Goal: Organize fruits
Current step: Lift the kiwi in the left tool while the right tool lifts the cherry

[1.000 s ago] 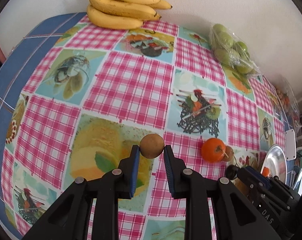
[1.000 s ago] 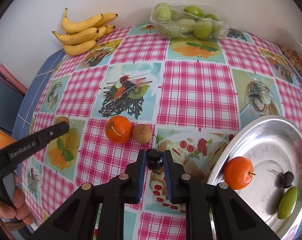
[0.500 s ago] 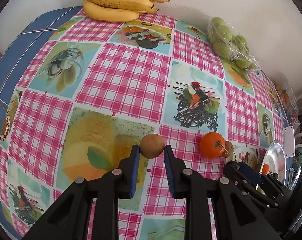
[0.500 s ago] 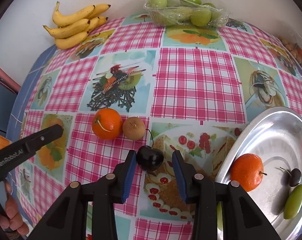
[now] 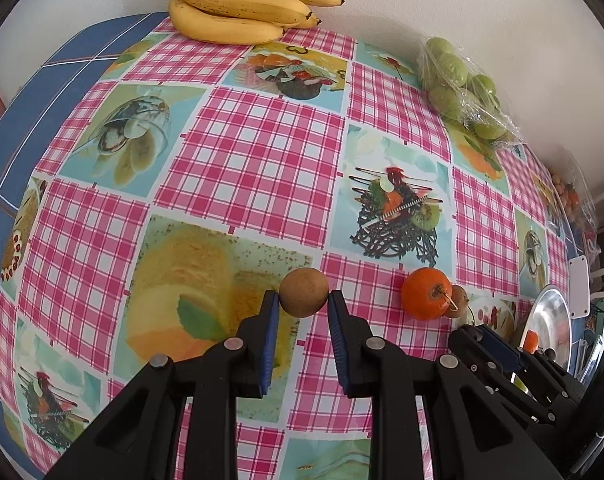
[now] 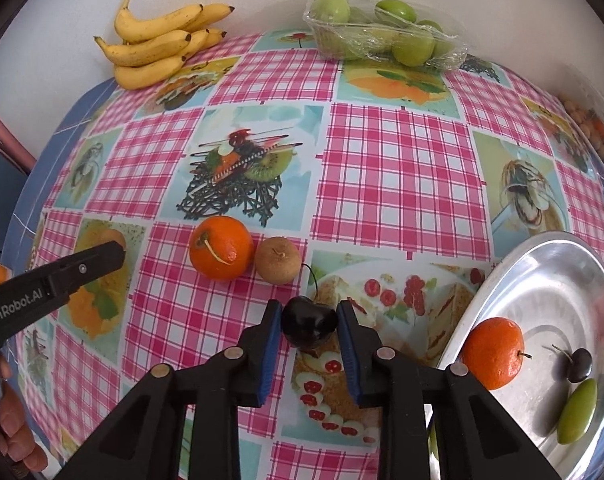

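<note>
Both grippers unchanged: left gripper (image 5: 303, 306) clamping brown fruit (image 5: 303, 292), right gripper (image 6: 309, 318) clamping cherry (image 6: 309, 322).

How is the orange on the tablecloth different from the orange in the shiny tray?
The orange on the tablecloth lies on the pink checks, touching a small brown fruit; the orange in the silver tray sits apart from the dark cherry and green fruit there. The tablecloth one shows a pale stem lying across its skin; the tray one shows a short dark stem on its side. Both are round, bright orange and not gripped.
</note>
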{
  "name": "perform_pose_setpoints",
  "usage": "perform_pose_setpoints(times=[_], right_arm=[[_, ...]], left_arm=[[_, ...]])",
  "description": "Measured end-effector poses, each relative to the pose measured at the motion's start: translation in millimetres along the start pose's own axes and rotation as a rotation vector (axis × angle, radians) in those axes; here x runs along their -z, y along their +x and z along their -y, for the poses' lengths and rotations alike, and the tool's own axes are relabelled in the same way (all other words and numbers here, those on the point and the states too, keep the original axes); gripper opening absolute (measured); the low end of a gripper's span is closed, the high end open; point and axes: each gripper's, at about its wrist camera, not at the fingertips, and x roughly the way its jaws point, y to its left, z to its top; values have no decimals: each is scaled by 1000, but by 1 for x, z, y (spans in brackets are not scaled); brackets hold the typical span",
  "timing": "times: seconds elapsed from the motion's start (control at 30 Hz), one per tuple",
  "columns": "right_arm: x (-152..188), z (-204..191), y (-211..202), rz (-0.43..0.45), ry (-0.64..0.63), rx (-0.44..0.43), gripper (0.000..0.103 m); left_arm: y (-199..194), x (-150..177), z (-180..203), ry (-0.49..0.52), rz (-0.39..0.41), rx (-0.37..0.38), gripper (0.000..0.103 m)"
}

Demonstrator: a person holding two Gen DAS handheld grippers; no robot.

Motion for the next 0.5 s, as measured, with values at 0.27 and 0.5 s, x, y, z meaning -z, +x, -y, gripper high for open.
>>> perform_pose_setpoints(times=[0.27,0.5], right_arm=[[-5,2,-29,54,39,-36,30],[-2,3,-52,67,60,-41,30]], left_arm=[[-13,-2,0,-10,39,8,26],[-39,-1,8,13,104,6,26]])
